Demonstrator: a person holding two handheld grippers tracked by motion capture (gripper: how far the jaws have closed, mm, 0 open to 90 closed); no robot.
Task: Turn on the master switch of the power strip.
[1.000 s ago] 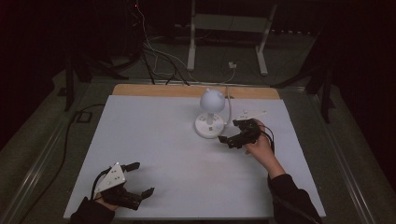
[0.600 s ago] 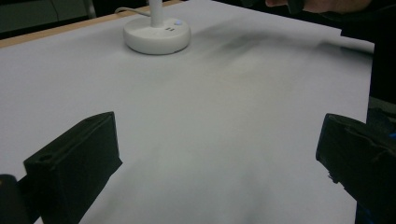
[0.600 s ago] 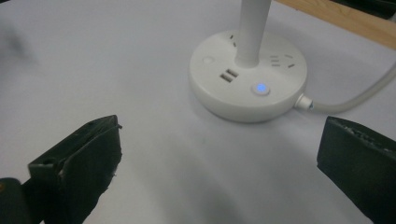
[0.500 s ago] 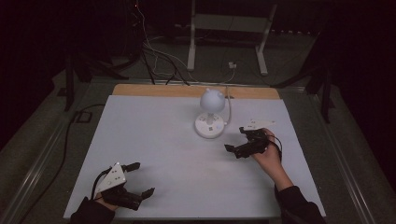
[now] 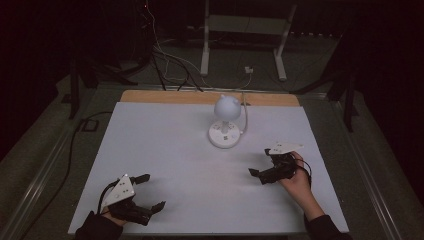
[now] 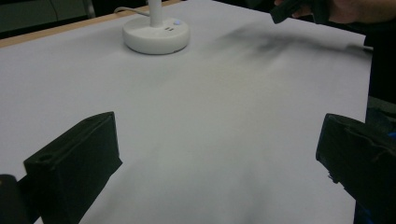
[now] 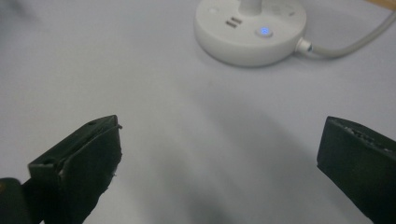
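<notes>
A small white desk lamp (image 5: 226, 125) with a round head and a disc base stands on the white table sheet (image 5: 170, 145), right of centre towards the back. A blue light glows on its base (image 7: 250, 28). My right gripper (image 5: 260, 163) is open, held low over the sheet in front and to the right of the lamp, with nothing between its jaws (image 7: 219, 158). At the front left corner my left gripper (image 5: 152, 191) is open and empty, pointing across the sheet at the lamp base (image 6: 156, 35).
A grey cable (image 7: 345, 44) runs from the lamp base off the back of the table. A wooden strip (image 5: 200, 96) edges the far side. Beyond it are a white stand (image 5: 242, 30) and loose cables on the dark floor.
My right gripper has drawn back from beside the lamp base, towards the front right of the table. The left gripper has stayed where it was.
</notes>
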